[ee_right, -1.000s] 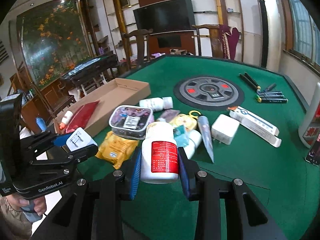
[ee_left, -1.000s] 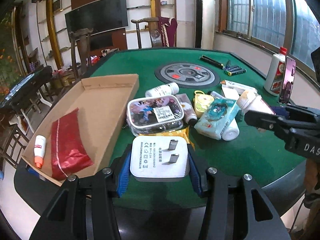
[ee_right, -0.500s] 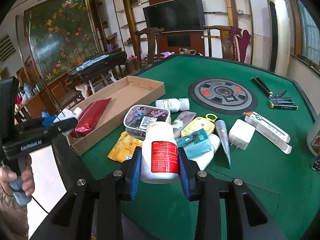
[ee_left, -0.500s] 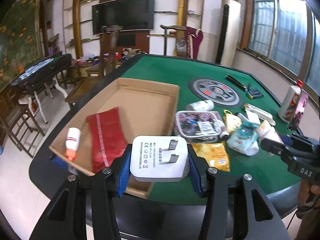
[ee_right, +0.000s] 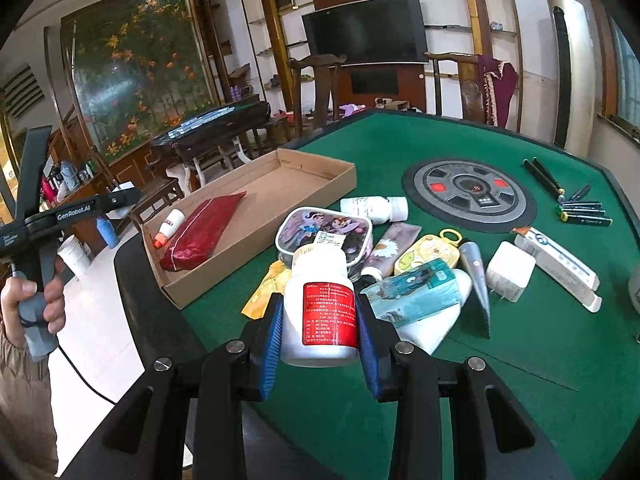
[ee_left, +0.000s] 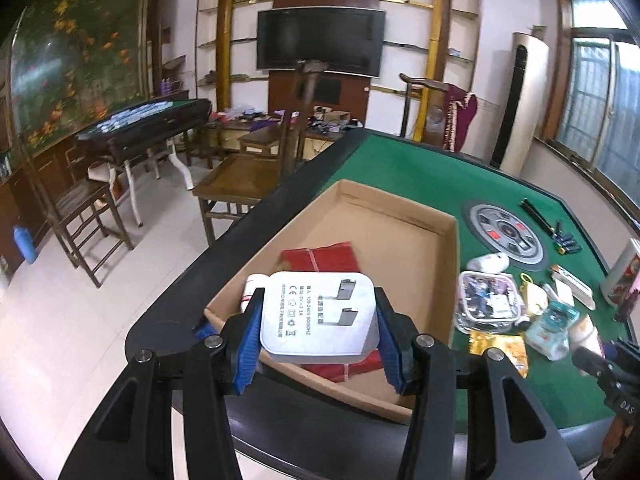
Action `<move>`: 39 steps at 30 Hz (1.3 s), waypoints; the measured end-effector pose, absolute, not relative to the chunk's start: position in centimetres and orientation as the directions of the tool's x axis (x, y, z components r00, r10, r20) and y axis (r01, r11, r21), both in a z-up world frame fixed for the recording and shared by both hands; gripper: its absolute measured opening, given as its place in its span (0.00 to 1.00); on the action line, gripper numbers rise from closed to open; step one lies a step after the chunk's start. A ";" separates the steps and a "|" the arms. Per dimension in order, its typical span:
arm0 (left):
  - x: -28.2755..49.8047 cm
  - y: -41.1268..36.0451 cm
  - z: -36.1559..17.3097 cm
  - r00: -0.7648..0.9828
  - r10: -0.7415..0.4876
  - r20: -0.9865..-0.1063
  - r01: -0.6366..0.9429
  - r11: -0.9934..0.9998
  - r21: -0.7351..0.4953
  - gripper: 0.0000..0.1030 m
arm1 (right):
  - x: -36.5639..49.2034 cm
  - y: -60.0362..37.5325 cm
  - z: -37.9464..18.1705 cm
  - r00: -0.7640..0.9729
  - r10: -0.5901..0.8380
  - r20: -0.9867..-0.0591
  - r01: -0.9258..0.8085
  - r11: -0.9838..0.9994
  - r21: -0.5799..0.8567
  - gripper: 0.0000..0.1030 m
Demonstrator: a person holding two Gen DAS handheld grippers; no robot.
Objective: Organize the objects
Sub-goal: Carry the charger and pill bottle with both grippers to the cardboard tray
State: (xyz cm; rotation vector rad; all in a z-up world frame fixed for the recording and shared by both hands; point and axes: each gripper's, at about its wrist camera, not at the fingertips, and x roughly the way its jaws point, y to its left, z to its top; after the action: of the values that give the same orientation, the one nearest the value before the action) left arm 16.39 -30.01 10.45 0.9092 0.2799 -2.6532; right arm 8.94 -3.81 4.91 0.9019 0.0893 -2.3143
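My left gripper (ee_left: 318, 344) is shut on a white plug charger (ee_left: 318, 316), its two folded prongs facing me, held above the near end of the cardboard box (ee_left: 400, 240). In the box lie a red pouch (ee_left: 320, 258) and a small white bottle (ee_left: 254, 282), both partly hidden by the charger. My right gripper (ee_right: 322, 342) is shut on a white pill bottle (ee_right: 320, 304) with a red label, over the near part of the green table (ee_right: 520, 360). From the right wrist view the box (ee_right: 296, 188) lies to the left, with the left gripper's body (ee_right: 60, 216) in a hand beyond it.
A heap of small items lies right of the box: a clear picture pouch (ee_right: 324, 228), a white bottle (ee_right: 372, 208), tubes, a teal packet (ee_right: 412, 292), a second white charger (ee_right: 510, 270), a long white box (ee_right: 560, 264). Pens and batteries (ee_right: 580, 210) lie farther back. Wooden chairs (ee_left: 240, 184) stand off the table's left edge.
My left gripper has carried the charger leftward from over the table's heap to over the box's near end, rolling a little. The right gripper has hardly shifted, the pill bottle still held.
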 end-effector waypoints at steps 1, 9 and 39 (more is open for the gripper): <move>16.2 -30.3 10.3 -0.742 -0.238 -0.627 0.366 -0.927 -0.082 0.48 | 8.9 -3.9 4.9 -0.554 -0.546 -0.629 0.593 -0.789 0.162 0.36; 13.7 -32.7 7.8 -0.703 -0.203 -0.681 0.381 -0.917 -0.121 0.48 | 8.7 -4.8 4.3 -0.535 -0.548 -0.643 0.602 -0.781 0.164 0.36; 11.1 -34.2 4.4 -0.646 -0.196 -0.738 0.409 -0.905 -0.117 0.48 | 4.4 -16.1 5.5 -0.379 -0.643 -0.666 0.687 -0.677 0.263 0.36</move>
State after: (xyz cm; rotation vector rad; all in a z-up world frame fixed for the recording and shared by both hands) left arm 11.14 -34.16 4.36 1.0966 0.3919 -2.5492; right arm 4.38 -16.14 5.51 0.9796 0.0722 -2.0985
